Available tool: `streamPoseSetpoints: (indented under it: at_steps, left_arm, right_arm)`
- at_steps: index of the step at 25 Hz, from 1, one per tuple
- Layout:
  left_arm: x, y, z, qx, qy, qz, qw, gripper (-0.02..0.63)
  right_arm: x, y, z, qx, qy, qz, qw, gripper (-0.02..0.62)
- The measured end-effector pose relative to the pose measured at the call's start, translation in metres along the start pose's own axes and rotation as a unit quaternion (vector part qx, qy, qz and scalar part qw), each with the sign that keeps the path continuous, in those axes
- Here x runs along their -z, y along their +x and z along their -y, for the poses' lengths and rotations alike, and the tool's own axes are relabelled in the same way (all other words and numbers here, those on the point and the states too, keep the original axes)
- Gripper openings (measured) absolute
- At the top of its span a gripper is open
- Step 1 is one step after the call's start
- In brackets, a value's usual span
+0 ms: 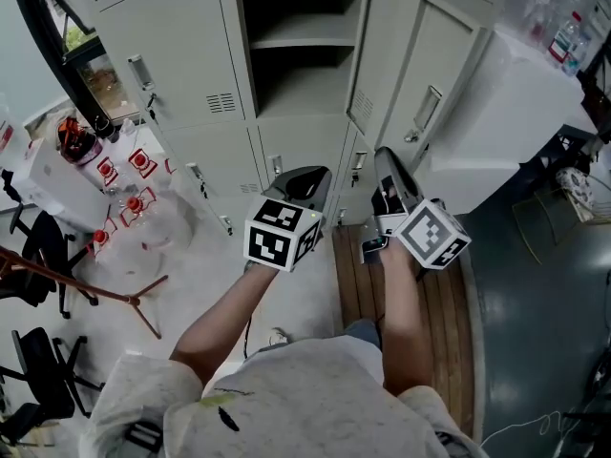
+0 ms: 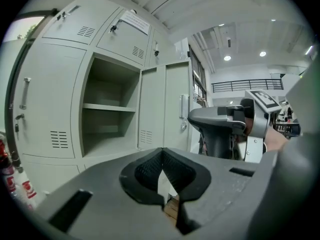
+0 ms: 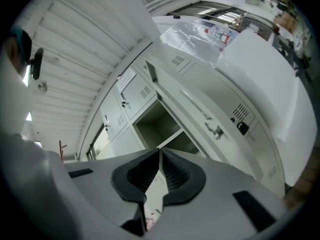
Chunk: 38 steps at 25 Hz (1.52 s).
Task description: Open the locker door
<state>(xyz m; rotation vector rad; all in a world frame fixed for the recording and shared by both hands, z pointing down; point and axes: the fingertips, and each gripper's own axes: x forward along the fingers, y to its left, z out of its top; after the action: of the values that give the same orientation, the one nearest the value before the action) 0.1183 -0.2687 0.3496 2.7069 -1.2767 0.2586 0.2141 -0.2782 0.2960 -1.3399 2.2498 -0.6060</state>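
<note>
Grey lockers [image 1: 172, 46] — locker door [image 1: 401, 65] open; left claw [image 2: 161, 151], right claw [image 3: 160, 152] closed, empty.

1. In the head view, the top edge cuts the open locker [image 1: 304, 55]; its upper part is not seen.
2. The locker door [image 1: 393, 60] also passes that edge.
3. The label [image 2: 135, 20] on an upper locker is too small to read.

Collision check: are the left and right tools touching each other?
Apart. The head view shows the left tool and the right tool side by side, with background visible all along the gap between them.
</note>
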Motion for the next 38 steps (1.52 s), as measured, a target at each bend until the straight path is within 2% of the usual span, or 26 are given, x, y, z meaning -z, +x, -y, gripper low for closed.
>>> streamPoseSetpoints:
  at_steps: [6,14,25,33,38]
  left_arm:
    - [-0.002,-0.035,-0.033,-0.021,-0.004,0.019,0.9996,0.006]
    - [0.0,-0.067,-0.065,-0.037,-0.015,0.035,0.9986,0.006]
    - [0.006,-0.081,-0.095,-0.035,-0.01,0.04,0.9985,0.006]
    - [0.016,-0.087,-0.109,-0.018,-0.025,0.037,0.9988,0.006]
    - [0.021,-0.092,-0.123,-0.02,-0.029,0.035,0.9988,0.006]
  right_arm:
    - [0.036,0.016,-0.045,-0.003,-0.086,-0.027,0.996,0.02]
    - [0.077,0.031,-0.084,0.001,-0.17,-0.056,0.984,0.018]
    - [0.114,0.048,-0.113,0.008,-0.225,-0.07,0.972,0.003]
    - [0.128,0.054,-0.121,0.022,-0.237,-0.074,0.968,0.003]
    - [0.139,0.063,-0.127,0.022,-0.238,-0.076,0.968,0.003]
